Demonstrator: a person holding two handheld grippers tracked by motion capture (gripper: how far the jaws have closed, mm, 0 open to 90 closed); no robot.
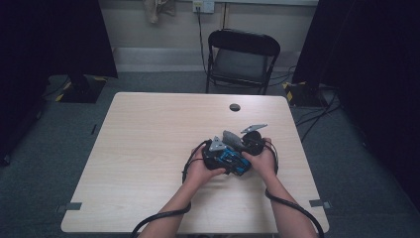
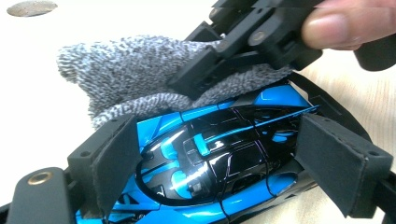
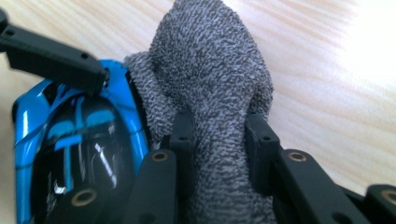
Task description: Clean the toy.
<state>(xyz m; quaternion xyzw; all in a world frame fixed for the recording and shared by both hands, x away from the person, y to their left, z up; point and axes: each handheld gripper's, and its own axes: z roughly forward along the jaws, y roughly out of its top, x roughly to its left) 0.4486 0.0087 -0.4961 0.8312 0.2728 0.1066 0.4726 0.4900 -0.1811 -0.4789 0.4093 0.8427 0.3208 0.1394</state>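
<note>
**A:** Cloth against car, that is the step in hand, I think: a person wipes a toy car with a grey knitted cloth near the middle of the pale wooden counter.

**B:** Which tongs hold what?

**A:** The left tongs straddle the car, pads spread wide along its two sides; they seem to steady it, though I cannot tell how hard the pads press. The right tongs are pinched together on a bunched fold of the cloth, which drapes over one end of the car.

**B:** What does the car look like?

**A:** Glossy, low and sleek, bright blue with black panels and a dark cabin that throws back the light. The cloth is speckled grey, soft and rumpled.

**B:** And next?

**A:** Probably dragging the cloth along the bodywork while the left tongs keep the car from sliding. That calls for light pressure, or the car may twist out.
</note>
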